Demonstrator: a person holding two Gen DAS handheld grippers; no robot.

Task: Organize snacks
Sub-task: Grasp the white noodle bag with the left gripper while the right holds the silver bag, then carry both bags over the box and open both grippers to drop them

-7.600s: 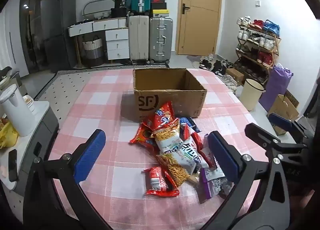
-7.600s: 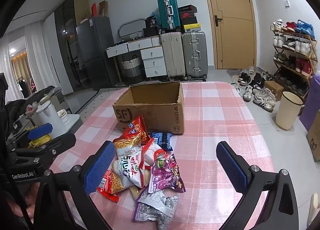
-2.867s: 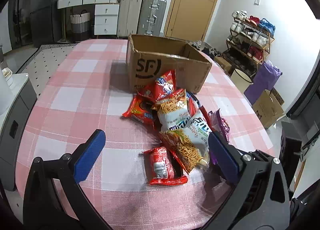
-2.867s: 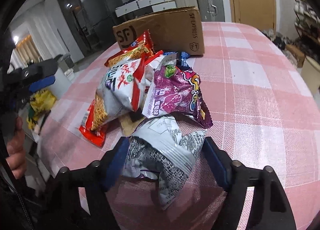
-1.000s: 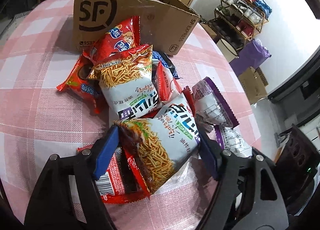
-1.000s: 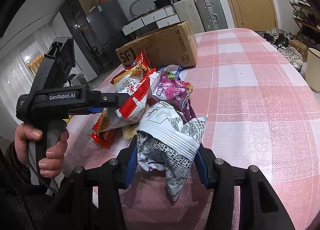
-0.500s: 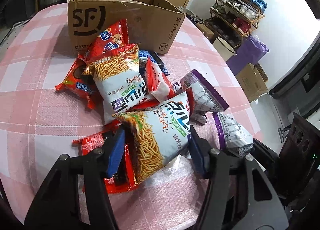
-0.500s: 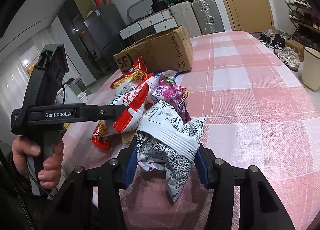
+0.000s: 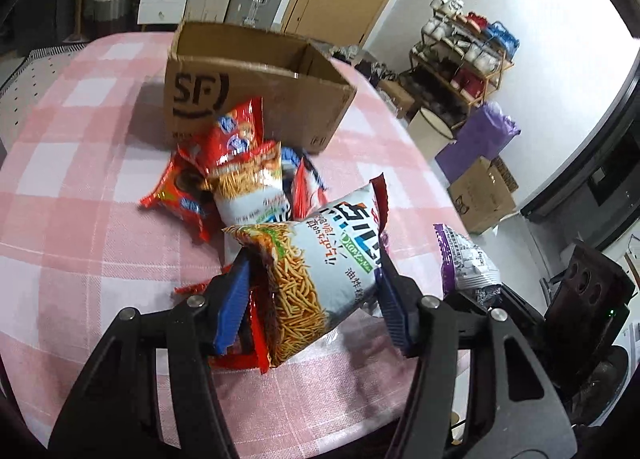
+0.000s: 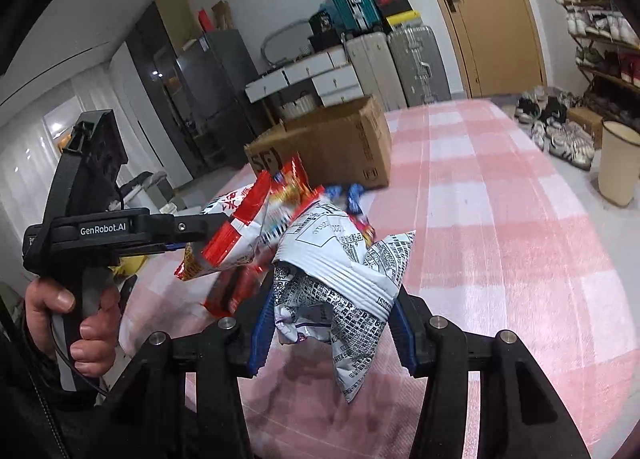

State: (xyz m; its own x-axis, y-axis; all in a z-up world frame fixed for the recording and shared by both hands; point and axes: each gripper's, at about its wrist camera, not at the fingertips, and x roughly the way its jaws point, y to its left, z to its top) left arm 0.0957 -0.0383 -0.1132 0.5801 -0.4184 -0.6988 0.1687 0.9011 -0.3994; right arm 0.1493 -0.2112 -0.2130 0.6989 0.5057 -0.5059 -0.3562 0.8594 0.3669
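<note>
While left claw (image 9: 312, 299) pinches noodle bag (image 9: 316, 271), right claw (image 10: 332, 323) clamps white-purple pkt (image 10: 344, 287).

Pink-checked table (image 9: 80, 219) with cardboard box (image 9: 256, 99) and snack-packet heap (image 9: 224, 179).

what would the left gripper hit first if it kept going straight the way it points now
Probably the snack pile on the table: the left gripper, shut on a noodle snack bag, aims over it toward the cardboard box. Depth is unclear.
</note>
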